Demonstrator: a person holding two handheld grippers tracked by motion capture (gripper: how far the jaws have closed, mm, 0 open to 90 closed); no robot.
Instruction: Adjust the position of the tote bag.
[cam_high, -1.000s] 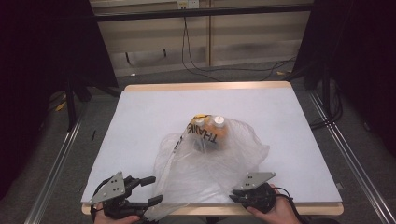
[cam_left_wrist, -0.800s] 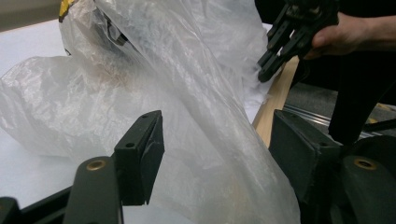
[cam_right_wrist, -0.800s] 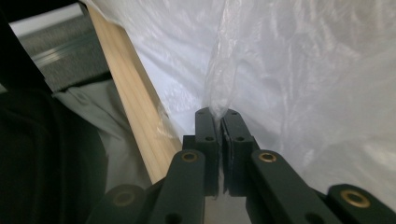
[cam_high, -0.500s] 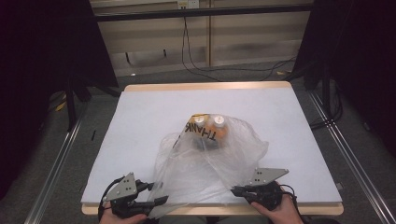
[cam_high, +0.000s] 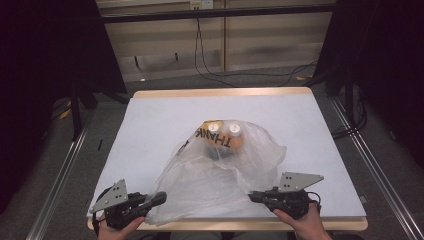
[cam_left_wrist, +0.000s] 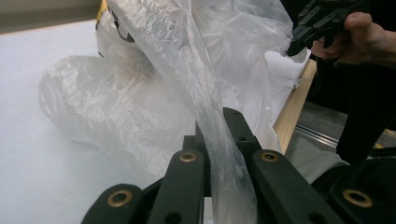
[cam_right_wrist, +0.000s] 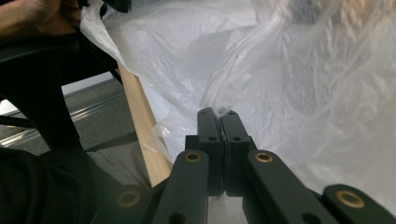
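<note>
Left claw (cam_high: 157, 198) clamped on the near-left edge of the plastic bag (cam_high: 220, 177). Bag lay mid-bench (cam_high: 150, 125), mouth toward the near edge, two capped bottles (cam_high: 222, 131) still deep inside at its far end. Right claw (cam_high: 253, 196) pinched shut on the bag's near-right edge. Probably mid-job: mouth gripped, emptying or tying left.

Dim room, evenly lit white tabletop (cam_high: 150, 130), dark surroundings, soft close-up blur

Dark room, grey floor beyond the table (cam_high: 320, 125).
Black cables (cam_high: 220, 75) snake down the back wall and across the floor, metal rails (cam_high: 60, 175) run either side, a black stand (cam_high: 75, 107) lurks left.
</note>
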